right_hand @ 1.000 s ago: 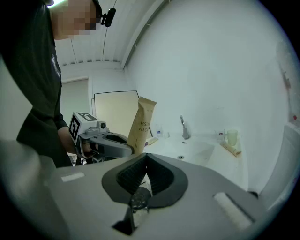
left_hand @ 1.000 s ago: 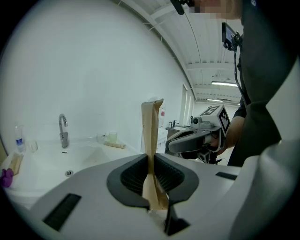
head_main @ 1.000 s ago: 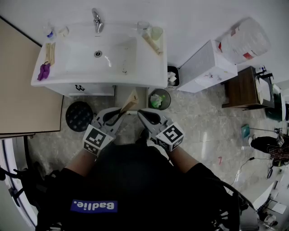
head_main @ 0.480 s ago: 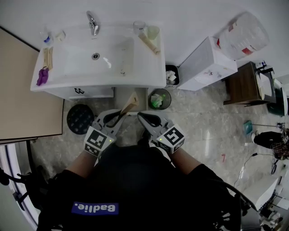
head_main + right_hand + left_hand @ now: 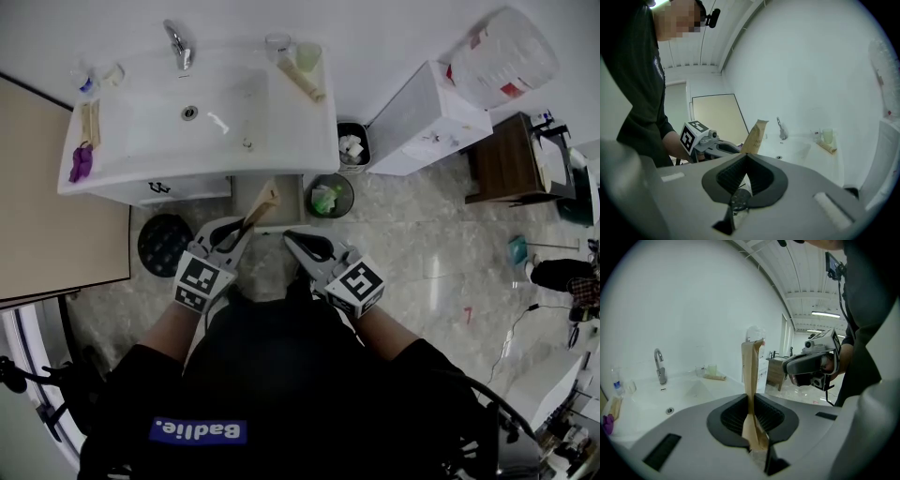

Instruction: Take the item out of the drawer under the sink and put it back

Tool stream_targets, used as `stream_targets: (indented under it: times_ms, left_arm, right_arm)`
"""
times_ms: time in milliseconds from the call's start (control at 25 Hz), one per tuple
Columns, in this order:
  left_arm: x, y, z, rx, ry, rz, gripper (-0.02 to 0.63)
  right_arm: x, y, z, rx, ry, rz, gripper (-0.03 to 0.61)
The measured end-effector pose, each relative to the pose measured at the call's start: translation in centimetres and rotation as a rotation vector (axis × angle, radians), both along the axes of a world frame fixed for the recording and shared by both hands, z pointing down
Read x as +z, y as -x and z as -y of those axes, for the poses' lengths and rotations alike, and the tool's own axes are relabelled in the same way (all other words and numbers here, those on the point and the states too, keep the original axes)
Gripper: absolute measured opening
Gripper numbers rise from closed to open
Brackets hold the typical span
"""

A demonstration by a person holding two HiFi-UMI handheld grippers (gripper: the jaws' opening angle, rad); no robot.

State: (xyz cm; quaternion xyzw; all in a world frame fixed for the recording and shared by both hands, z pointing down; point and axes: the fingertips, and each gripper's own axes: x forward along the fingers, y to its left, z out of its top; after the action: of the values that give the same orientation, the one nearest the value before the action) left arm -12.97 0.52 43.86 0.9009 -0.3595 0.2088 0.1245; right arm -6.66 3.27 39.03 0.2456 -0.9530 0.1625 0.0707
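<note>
Jaws of the left hand-held gripper [image 5: 246,228] [image 5: 751,405] pinch the lower end of a flat brown paper packet [image 5: 265,202] [image 5: 751,376] [image 5: 753,137]. The packet stands nearly upright out of the grip. It is held in the air in front of the sink [image 5: 202,122], below the front edge, with its upper end pointing toward the white cabinet front [image 5: 178,188] under the basin. From these views I cannot tell whether a drawer in that front is open.

The right hand-held gripper [image 5: 289,234] [image 5: 743,161] hangs just beside the left one. Its jaws are pressed together with nothing between them, and it does not touch the packet.

On the floor by the cabinet's right corner stands a round bin [image 5: 330,199] that holds crumpled green and white waste. Just behind it, against the wall, a dark bin [image 5: 352,148] holds crumpled white paper.

On the back rim of the sink a pale green cup [image 5: 308,56] and a clear glass [image 5: 278,44] stand near each other. What is in them cannot be made out. A tan tube [image 5: 302,81] lies just in front of them. On the left rim lie a purple item [image 5: 80,161] and a wooden piece [image 5: 90,122].

A round black thing [image 5: 164,244] sits on the floor left of the grippers.
</note>
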Motion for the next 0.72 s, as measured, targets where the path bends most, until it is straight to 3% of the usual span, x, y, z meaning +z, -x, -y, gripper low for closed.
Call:
stream_targets:
  times_ms: [320, 720]
  left_arm:
    - [3.8, -0.5, 2.3, 0.012, 0.04, 0.065, 0.046]
    - [10.8, -1.9, 5.3, 0.075, 0.099, 0.213, 0.046]
  right_arm:
    - [0.2, -1.5, 0.5, 0.04, 0.012, 0.011, 0.002]
    - [1.1, -4.2, 1.7, 0.087, 0.029, 0.009, 0.002]
